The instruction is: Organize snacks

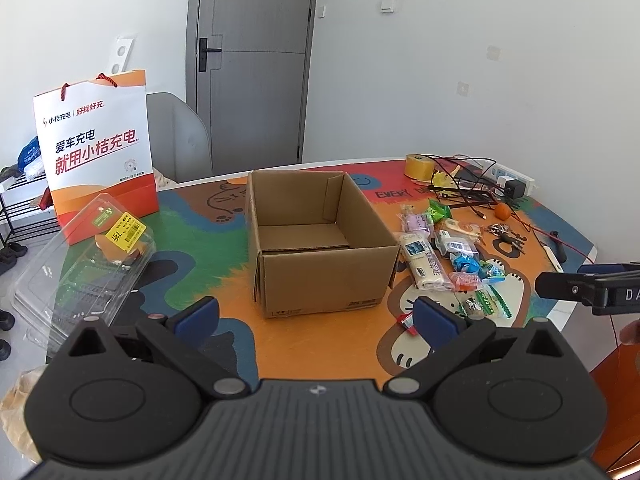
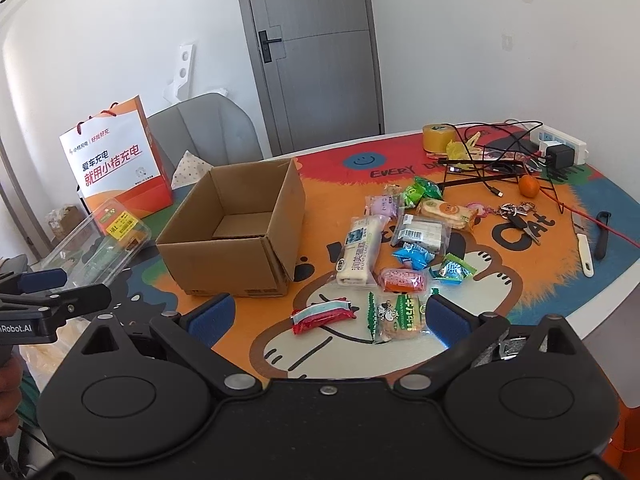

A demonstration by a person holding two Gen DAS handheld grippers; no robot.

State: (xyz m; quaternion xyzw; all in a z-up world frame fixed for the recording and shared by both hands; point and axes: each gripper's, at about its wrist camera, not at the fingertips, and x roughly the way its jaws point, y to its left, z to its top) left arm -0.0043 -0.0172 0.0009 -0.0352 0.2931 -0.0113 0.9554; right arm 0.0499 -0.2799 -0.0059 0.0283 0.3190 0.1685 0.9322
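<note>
An open, empty cardboard box (image 1: 316, 240) (image 2: 236, 232) stands on the colourful table mat. Several wrapped snacks lie to its right: a long white cake pack (image 2: 358, 250) (image 1: 422, 260), a red-striped bar (image 2: 322, 316), a green cow-print pack (image 2: 396, 314), a pink pack (image 2: 402, 280), blue packs (image 2: 414, 256) and a barcode pack (image 2: 420, 232). My left gripper (image 1: 316, 316) is open and empty, in front of the box. My right gripper (image 2: 328, 316) is open and empty, above the nearest snacks.
A clear plastic clamshell (image 1: 88, 264) and an orange paper bag (image 1: 100, 152) stand left of the box. Tape roll (image 2: 438, 138), cables with a power strip (image 2: 556, 144), an orange (image 2: 530, 186), keys (image 2: 518, 216) and a knife (image 2: 582, 246) lie at the right.
</note>
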